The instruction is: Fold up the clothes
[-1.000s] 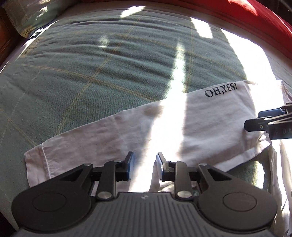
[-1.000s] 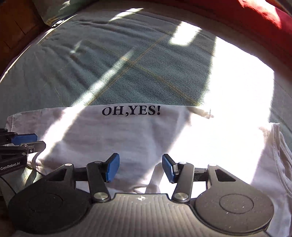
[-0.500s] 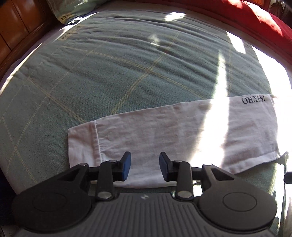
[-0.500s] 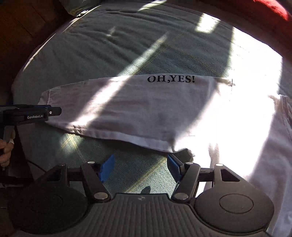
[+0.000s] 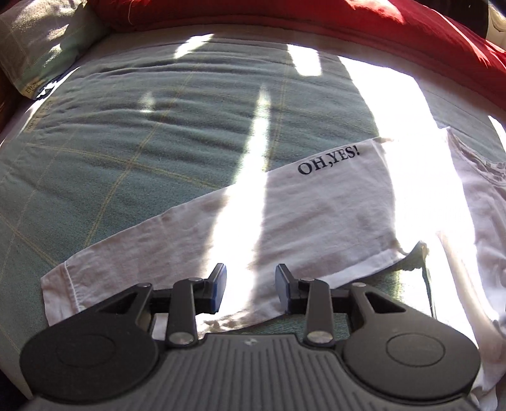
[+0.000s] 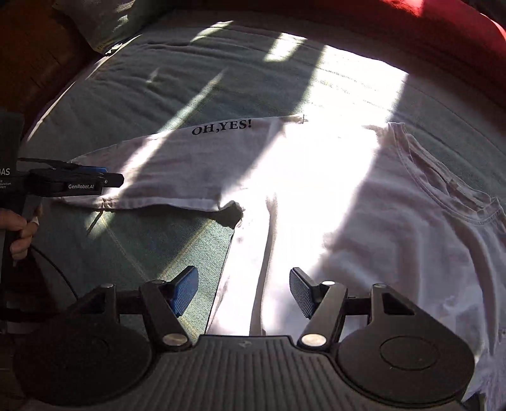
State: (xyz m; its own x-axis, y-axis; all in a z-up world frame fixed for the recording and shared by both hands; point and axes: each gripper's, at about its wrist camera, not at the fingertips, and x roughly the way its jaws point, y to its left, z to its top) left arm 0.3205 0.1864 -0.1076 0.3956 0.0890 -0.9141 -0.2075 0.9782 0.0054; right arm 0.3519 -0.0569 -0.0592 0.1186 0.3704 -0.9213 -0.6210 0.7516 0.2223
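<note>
While both claws hang empty above the bed, the white T-shirt [image 6: 316, 196] lies spread on the green checked bedspread [image 5: 142, 142], its lower part already doubled over into a long band with the "OH,YES!" print [image 5: 329, 160] riding the fold's far edge. The left claw [image 5: 250, 289] stands with its jaws partly apart over the near edge of that band, nothing between the pads; the right claw [image 6: 243, 292] gapes wider above the shirt's side edge, where cloth meets bedspread, and it too grips nothing. This is thin, limp cotton by the look of it: light, soft, no stiffness to speak of, so it should drape and sag from any pinch point and drag wrinkles if pulled across the cover. My bet is that the best holds are the stitched parts, the hemmed end of the band [image 5: 68, 284] on the left and the ribbed neckline [image 6: 442, 186] or the shoulder beside it on the right, since a doubled seam gives the pads something to bite. For room, there is plenty of bare bedspread beyond the shirt; the red blanket [image 5: 379, 28] runs along the far side and a pillow [image 5: 34, 47] sits in the far left corner, both well apart. The glare of sunlight washes out the shirt's middle, so creases there cannot be judged.
</note>
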